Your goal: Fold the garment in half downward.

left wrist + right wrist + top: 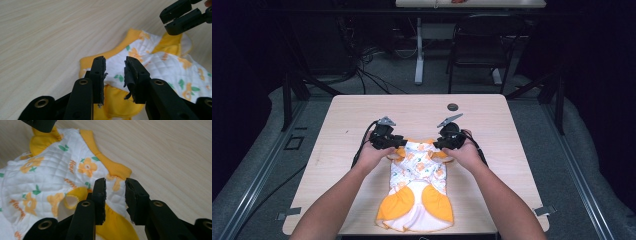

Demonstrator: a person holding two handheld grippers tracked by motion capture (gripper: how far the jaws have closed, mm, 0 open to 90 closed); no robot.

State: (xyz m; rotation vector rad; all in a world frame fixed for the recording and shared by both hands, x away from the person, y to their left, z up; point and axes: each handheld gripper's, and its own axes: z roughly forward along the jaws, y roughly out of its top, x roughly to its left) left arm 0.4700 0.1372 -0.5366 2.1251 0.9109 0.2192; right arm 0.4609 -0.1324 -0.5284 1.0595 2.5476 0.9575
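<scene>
While garment's (417, 187) long axis runs toward person, L gripper (398, 141) & R gripper (438, 143) flank shoulders, equally near; jaws spread, pinching nothing, fabric just beyond on surface (362, 115).

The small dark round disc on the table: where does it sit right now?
In the high view the disc lies on the table near its far edge, right of centre, apart from the garment and just beyond the right claw.
</scene>
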